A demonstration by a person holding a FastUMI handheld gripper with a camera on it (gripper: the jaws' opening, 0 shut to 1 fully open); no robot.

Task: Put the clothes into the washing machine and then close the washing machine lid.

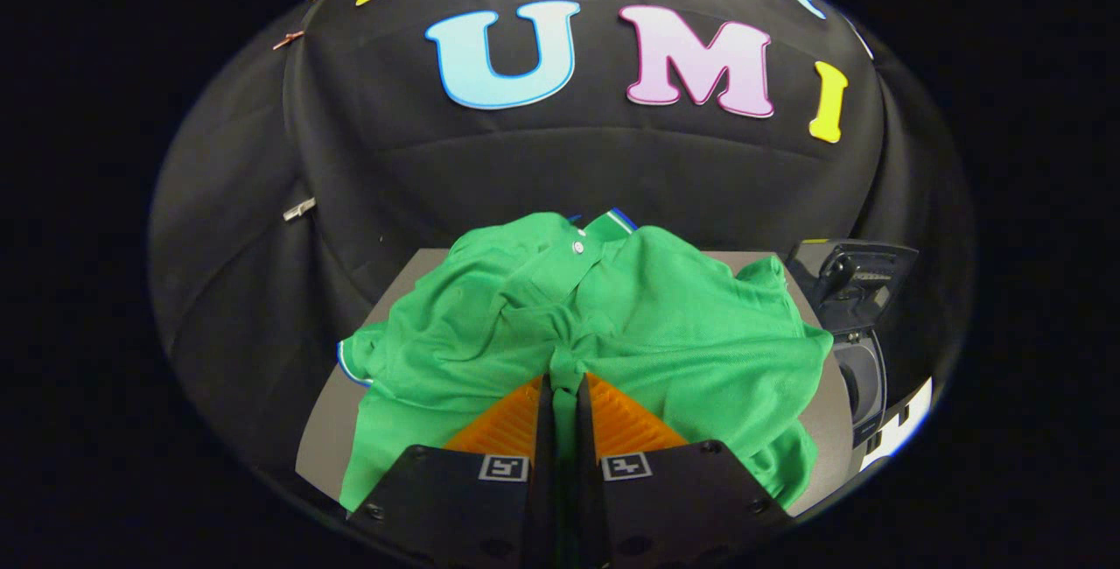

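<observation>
A green polo shirt (612,324) with a white-and-blue trimmed collar lies crumpled over a grey tabletop (325,429). My gripper (564,385) is shut on a fold of the shirt's fabric near its middle, and a thin strip of green shows pinched between the two fingers. The washing machine (862,324) stands to the right of the table, beyond the shirt's right sleeve, with its dark lid raised and the drum opening partly seen below it.
The black cloth wall of the booth hangs close behind the table and wraps around both sides. A small metal clip (299,209) is pinned to the cloth at the left.
</observation>
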